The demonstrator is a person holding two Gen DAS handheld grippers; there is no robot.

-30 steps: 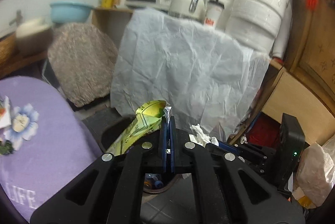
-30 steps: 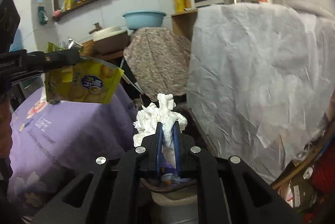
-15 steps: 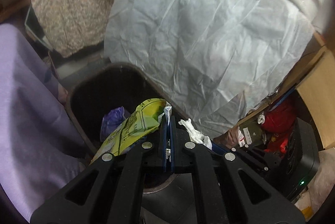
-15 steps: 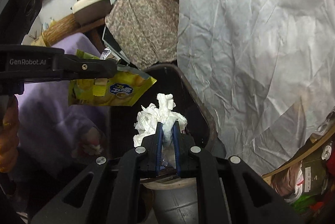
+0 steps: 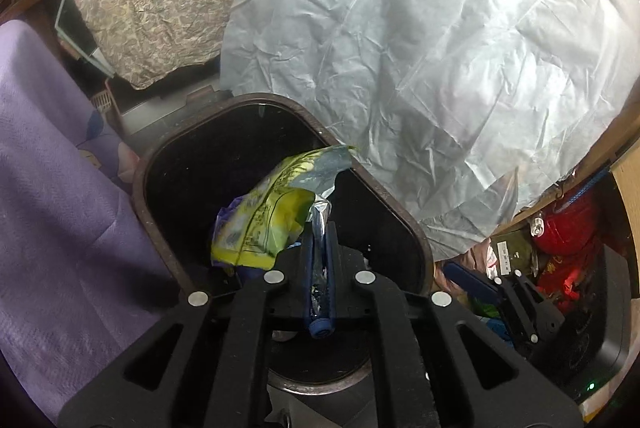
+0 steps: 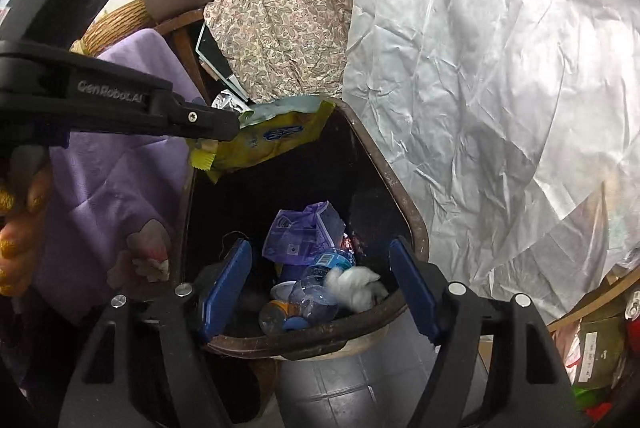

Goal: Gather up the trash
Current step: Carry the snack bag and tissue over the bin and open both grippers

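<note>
Two claws are hovering over the bin (image 6: 404,204): left claw (image 5: 319,228) is pinching the wrapper (image 5: 268,224), right claw (image 6: 320,292) is spread wide.

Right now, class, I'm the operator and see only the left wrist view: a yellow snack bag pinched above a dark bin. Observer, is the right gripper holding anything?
Observer: No. The right gripper is open, with nothing between its fingers.
Operator: What lies in the bin?
Observer: A white tissue wad rests on clear plastic bottles, near a purple packet.
Operator: Is my bag over the opening?
Observer: The yellow snack bag hangs over the far end of the trash bin, well above the trash.
</note>
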